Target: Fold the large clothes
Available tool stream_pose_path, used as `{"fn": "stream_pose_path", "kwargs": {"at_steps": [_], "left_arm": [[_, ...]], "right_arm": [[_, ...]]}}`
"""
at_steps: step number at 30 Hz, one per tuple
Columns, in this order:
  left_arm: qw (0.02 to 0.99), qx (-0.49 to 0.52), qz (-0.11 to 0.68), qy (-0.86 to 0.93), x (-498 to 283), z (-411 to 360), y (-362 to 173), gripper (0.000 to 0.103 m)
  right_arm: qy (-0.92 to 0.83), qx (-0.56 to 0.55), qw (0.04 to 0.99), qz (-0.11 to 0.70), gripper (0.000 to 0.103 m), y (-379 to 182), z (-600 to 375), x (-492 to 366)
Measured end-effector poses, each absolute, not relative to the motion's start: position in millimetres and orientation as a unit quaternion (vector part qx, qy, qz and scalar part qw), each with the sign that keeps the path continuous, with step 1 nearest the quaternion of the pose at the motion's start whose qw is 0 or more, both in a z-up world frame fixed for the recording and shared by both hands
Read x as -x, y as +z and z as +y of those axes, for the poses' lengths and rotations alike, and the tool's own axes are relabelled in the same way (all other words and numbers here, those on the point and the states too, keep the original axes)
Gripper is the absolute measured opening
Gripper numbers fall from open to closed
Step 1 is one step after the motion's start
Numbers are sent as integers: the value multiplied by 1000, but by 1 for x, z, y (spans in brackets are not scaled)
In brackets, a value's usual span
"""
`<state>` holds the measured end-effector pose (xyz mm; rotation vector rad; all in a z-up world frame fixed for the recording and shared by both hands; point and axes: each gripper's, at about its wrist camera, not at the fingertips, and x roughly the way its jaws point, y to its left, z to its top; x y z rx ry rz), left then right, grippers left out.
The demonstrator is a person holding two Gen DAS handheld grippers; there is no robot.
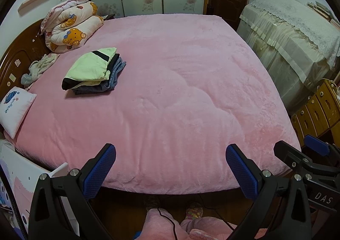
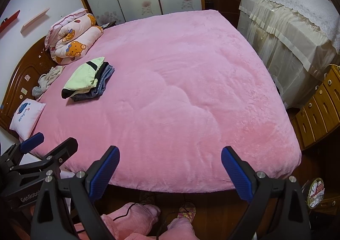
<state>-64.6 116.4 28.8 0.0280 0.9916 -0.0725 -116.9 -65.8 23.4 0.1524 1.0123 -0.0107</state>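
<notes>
A stack of folded clothes (image 1: 93,71), pale green on top of dark and denim pieces, lies on the left part of the pink bed (image 1: 180,95); it also shows in the right wrist view (image 2: 88,79). A crumpled grey-white garment (image 1: 39,68) lies by the headboard, also seen in the right wrist view (image 2: 47,79). My left gripper (image 1: 171,167) is open and empty above the bed's near edge. My right gripper (image 2: 170,170) is open and empty beside it, to the right. Each gripper shows at the edge of the other's view.
A rolled bear-print quilt (image 1: 74,25) and a small white pillow (image 1: 14,110) sit by the wooden headboard (image 1: 19,57). A cloth-covered cabinet (image 1: 293,38) and wooden drawers (image 1: 318,110) stand right of the bed. The person's slippered feet (image 2: 187,212) are on the floor below.
</notes>
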Motion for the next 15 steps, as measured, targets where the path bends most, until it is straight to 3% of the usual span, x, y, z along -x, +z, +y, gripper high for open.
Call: {"fn": "stream_pose_path", "kwargs": {"at_steps": [15], "left_arm": [[878,-18,477,-35,63,118,31,102]], "right_arm": [[-8,-79,867,491,97,20,-72,112]]}}
